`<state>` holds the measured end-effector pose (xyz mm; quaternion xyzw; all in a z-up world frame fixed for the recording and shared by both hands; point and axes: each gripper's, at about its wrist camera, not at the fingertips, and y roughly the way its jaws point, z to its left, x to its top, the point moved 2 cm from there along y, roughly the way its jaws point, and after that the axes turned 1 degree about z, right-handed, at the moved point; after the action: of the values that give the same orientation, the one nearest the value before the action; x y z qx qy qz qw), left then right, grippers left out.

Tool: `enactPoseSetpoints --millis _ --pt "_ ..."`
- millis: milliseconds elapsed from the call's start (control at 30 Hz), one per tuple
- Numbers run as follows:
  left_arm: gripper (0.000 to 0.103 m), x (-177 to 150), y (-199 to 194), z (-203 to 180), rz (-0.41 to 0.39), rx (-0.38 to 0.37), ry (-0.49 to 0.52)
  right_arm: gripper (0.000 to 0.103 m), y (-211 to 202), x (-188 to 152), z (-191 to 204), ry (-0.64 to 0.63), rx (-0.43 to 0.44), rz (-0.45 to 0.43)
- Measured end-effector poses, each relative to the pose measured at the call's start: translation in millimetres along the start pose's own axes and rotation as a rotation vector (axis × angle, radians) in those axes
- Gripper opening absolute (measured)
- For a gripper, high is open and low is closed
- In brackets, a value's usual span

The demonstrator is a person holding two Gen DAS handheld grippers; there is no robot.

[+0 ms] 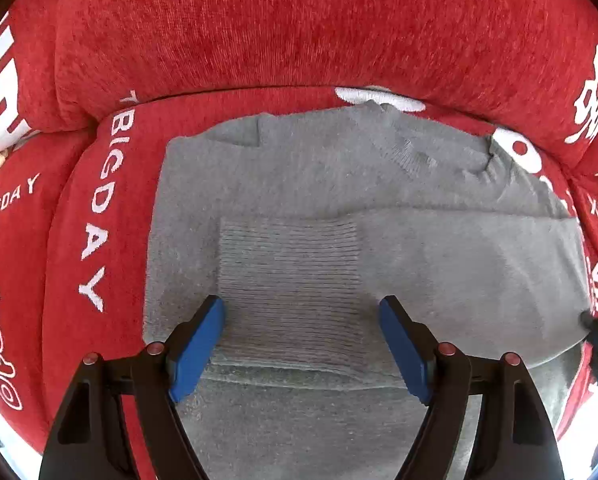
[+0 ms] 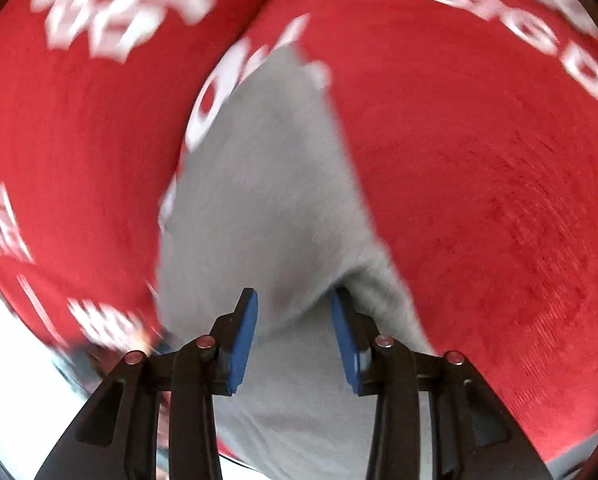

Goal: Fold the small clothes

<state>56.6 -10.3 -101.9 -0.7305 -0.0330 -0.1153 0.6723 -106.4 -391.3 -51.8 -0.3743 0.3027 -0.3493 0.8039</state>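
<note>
A sofa (image 1: 259, 40) covered in red chenille fabric is seen, with white lettering woven into the cover; "BIGDAY" can be read along the seat cushion's left side, and large white characters are shown on the backrest's right part and near the left edge. A grey knitted sweater (image 1: 319, 184) is laid directly on the seat cushion (image 1: 71, 240), its upper edge close to the crease where the backrest meets the seat. A ribbed cuff (image 1: 287, 280) is folded across the middle of the garment. In the right wrist view, blurred, the same grey knit (image 2: 259, 200) is seen spread over the red cover.
</note>
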Motion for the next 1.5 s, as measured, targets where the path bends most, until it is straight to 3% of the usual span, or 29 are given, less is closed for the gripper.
enactPoseSetpoints --millis 33,133,233,300,533,567,600,667,700,733,1033,1167,1200,1233,1300,1400,1500 --pt "0.08 -0.9 0.9 0.4 0.003 0.006 0.007 0.007 -3.5 3.6 -1.2 0.016 0.009 -0.026" --pt "0.08 -6.1 5.0 2.6 0.007 0.018 0.027 0.007 -13.8 8.2 0.0 -0.017 -0.025 -0.066" --pt "0.08 -9.4 2.5 2.5 0.002 0.028 0.044 0.007 -12.1 11.3 -5.0 -0.091 -0.121 -0.044" --pt "0.08 -11.0 -1.8 4.2 0.006 0.026 0.045 0.007 -14.5 11.9 -4.3 -0.119 -0.125 -0.035" --pt "0.078 -9.6 -10.0 23.8 0.041 -0.122 0.001 0.012 -22.5 -10.1 15.5 -0.221 -0.155 0.017" --pt "0.072 -8.5 -9.7 25.1 0.045 -0.145 0.0 0.012 -20.6 -13.2 17.8 -0.231 -0.159 0.024" --pt "0.054 -7.6 -8.3 25.9 0.055 -0.167 -0.003 0.012 -20.7 -17.8 18.5 -0.244 -0.164 0.031" --pt "0.038 -6.7 -3.6 28.2 0.078 -0.175 -0.01 0.012 -13.7 -25.1 22.0 -0.272 -0.173 0.047" --pt "0.023 -7.0 -3.7 28.8 0.074 -0.182 -0.01 0.012 -10.5 -27.1 22.4 -0.281 -0.18 0.051" --pt "0.022 -7.4 -4.2 29.5 0.077 -0.195 -0.011 0.012 -5.4 -28.1 22.5 -0.283 -0.183 0.06" --pt "0.022 -25.3 -13.8 44.5 0.031 -0.14 0.001 0.012 4.7 -25.2 17.5 -0.277 -0.214 0.076" --pt "0.023 -27.5 -19.9 46.3 0.013 -0.063 0.004 0.012 6.6 -27.0 19.1 -0.304 -0.235 0.077" --pt "0.027 -28.2 -20.7 45.4 0.014 -0.052 0.01 0.012 7.5 -27.8 20.6 -0.318 -0.247 0.075" --pt "0.046 -29.0 -21.4 44.5 0.016 -0.036 0.016 0.012 8.3 -29.0 22.4 -0.336 -0.261 0.074" --pt "0.068 -31.6 -24.5 41.3 0.008 0.003 0.028 0.012 10.3 -33.1 27.0 -0.38 -0.301 0.069" --pt "0.068 -34.1 -26.8 37.6 0.008 0.026 0.04 0.022 14.4 -40.6 36.8 -0.45 -0.348 0.068" --pt "0.069 -38.0 -29.3 35.9 0.024 0.029 0.035 0.04 18.5 -46.3 45.1 -0.502 -0.369 0.073"
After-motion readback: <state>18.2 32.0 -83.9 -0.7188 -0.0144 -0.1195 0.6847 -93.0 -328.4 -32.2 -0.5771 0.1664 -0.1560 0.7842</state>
